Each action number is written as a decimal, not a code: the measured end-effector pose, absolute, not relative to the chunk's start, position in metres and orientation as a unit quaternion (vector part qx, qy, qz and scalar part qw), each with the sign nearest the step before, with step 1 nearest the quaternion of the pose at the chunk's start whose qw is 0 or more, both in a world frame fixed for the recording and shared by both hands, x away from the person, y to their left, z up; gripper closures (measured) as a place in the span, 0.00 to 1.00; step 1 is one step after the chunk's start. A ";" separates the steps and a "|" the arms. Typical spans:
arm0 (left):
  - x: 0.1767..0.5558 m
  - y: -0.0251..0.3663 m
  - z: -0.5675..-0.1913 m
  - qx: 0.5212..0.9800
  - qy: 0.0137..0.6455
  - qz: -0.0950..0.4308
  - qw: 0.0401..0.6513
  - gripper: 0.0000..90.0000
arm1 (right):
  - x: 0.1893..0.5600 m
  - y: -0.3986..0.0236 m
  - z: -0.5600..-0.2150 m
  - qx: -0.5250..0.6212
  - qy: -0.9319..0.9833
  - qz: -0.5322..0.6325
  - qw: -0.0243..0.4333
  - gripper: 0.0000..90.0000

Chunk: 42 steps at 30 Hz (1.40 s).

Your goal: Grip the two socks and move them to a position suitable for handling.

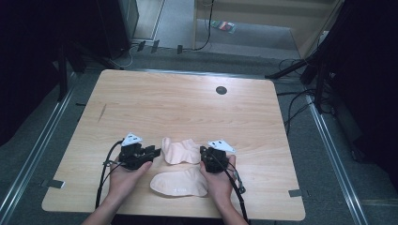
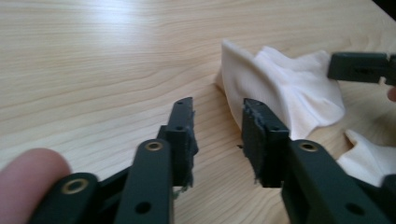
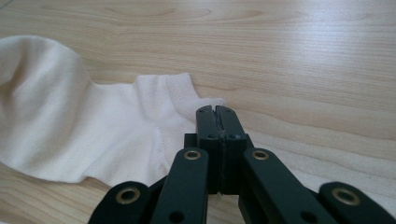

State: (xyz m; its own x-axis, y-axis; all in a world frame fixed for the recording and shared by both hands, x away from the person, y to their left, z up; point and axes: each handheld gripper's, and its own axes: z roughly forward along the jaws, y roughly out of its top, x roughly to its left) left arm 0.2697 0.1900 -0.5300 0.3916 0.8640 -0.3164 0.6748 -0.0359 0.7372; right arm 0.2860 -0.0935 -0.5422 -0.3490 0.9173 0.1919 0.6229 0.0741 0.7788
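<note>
Two cream socks lie on the wooden table (image 1: 187, 108). The far sock (image 1: 180, 151) (image 2: 285, 88) (image 3: 93, 126) is bunched and sits between my two grippers. Closer to the front edge, the near sock (image 1: 180, 183) (image 2: 369, 158) lies flat. My left gripper (image 1: 156, 151) (image 2: 217, 109) is open just left of the far sock's left end, with bare wood between its jaws. My right gripper (image 1: 202, 151) (image 3: 215, 109) has its jaws pressed together on the cuff corner at the far sock's right end.
A small black round grommet (image 1: 221, 90) sits in the far part of the table. The table's front edge is just below the person's forearms. Cables trail from both grippers toward the front, and dark stands and cables line the floor around the table.
</note>
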 end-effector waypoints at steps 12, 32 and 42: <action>0.272 0.204 -0.534 0.674 0.580 0.093 0.449 0.55 | 0.286 -0.112 -0.531 0.548 0.681 0.450 0.182 0.83; 0.274 0.194 -0.543 0.699 0.571 0.082 0.422 0.86 | 0.307 -0.093 -0.544 0.510 0.759 0.375 0.152 0.77; 0.272 0.194 -0.544 0.706 0.560 0.094 0.424 1.00 | 0.301 -0.093 -0.543 0.499 0.759 0.382 0.172 0.98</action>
State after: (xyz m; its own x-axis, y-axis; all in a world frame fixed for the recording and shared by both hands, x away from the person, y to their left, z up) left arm 0.2722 0.1940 -0.5442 0.3557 0.8702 -0.3410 0.7101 -0.0144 0.7040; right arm 0.3007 -0.0926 -0.5430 -0.4438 0.8881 0.1200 0.6262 0.2115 0.7504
